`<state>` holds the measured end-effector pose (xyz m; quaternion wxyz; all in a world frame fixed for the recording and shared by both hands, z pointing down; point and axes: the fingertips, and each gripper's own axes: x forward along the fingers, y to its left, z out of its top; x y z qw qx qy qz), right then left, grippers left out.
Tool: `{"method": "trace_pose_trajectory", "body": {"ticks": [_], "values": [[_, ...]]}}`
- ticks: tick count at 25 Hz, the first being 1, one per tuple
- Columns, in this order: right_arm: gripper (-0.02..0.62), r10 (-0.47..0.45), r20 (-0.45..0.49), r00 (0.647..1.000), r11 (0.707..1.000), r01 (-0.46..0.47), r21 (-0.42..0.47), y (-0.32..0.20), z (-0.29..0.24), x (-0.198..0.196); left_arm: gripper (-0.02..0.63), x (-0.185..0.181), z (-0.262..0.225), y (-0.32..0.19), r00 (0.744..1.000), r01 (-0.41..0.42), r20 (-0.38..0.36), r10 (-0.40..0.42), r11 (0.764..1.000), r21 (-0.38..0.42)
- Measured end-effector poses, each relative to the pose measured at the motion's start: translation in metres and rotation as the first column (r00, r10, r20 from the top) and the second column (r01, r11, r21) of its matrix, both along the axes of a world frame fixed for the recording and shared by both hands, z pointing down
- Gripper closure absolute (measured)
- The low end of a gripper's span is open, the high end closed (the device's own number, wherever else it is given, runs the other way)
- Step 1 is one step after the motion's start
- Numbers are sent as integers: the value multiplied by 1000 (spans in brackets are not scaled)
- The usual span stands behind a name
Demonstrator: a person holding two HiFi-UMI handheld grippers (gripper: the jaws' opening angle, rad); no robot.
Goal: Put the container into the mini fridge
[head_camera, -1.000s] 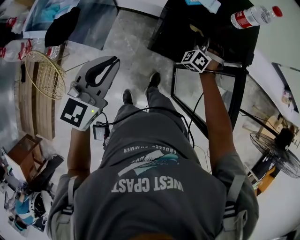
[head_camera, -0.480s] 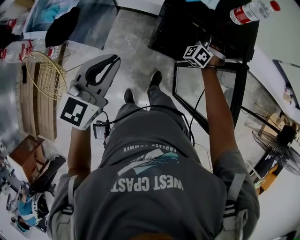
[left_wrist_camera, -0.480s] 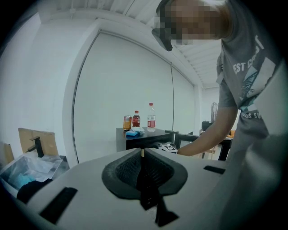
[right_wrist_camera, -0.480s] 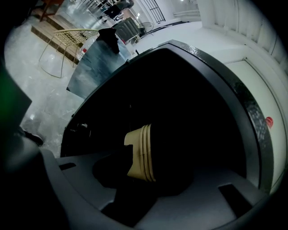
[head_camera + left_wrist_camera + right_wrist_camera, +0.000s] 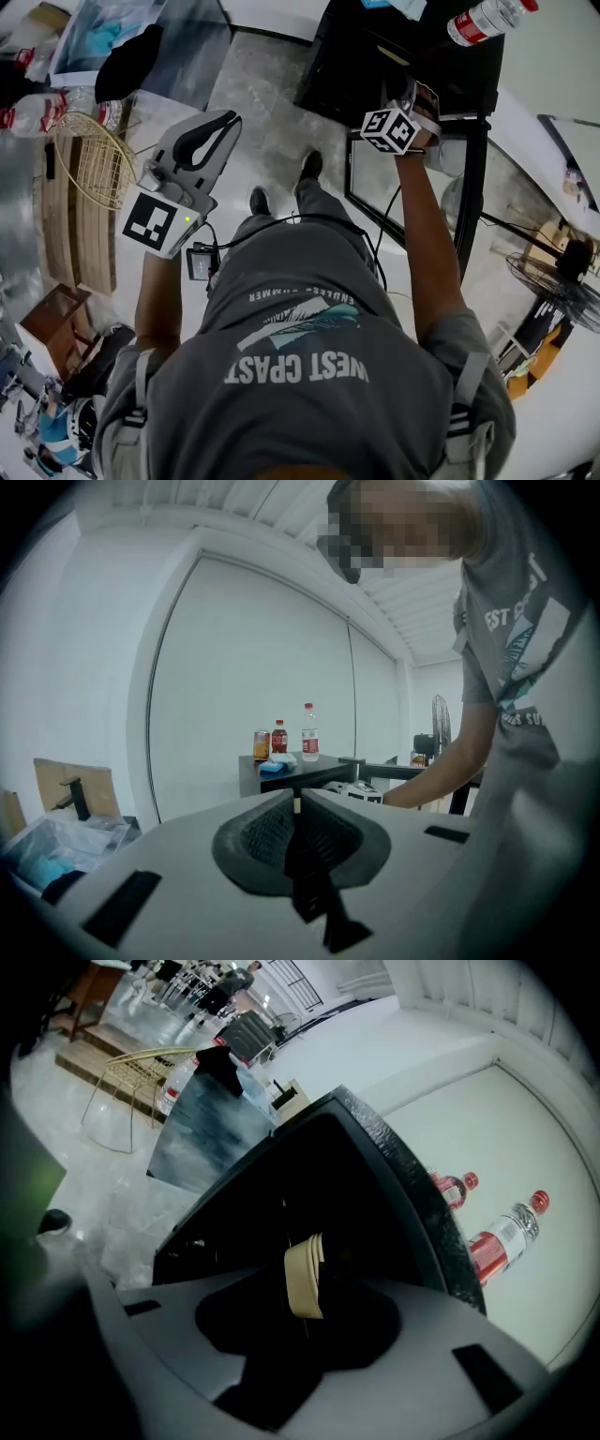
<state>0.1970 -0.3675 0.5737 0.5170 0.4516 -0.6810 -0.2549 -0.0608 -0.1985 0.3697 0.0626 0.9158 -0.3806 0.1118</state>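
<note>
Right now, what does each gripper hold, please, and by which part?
Left gripper: nothing, fingers together. Right gripper: fingers just closed further, tan strip between them; grip unclear.

Head view overhead; gripper views facing mini fridge point(image 5: 375, 66)

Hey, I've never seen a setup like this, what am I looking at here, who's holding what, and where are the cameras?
A person holds a hand-held gripper in each hand. The top-down picture comes from a camera on their head; the other two cameras ride on the grippers, looking along the jaws. The left gripper is shut and empty. The right gripper reaches toward the open black mini fridge; its jaws have just been closing, with a beige strip between them, though whether they grip it is unclear. Bottles stand on the fridge.
</note>
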Motion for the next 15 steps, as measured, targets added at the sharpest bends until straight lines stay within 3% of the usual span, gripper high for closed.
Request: {"method": "trace_pose_trajectory", "body": {"ticks": [6, 11, 15], "values": [[505, 20, 208, 978, 1000, -18, -12, 31, -47, -26, 571, -8, -10, 5, 1000, -11, 4, 11, 999, 31], [543, 0, 399, 917, 999, 17, -40, 65, -93, -42, 571, -10, -4, 12, 997, -28, 76, 28, 1000, 7], [551, 1, 532, 847, 998, 32, -53, 88, -148, -55, 571, -17, -20, 6, 999, -32, 41, 30, 999, 43]]}}
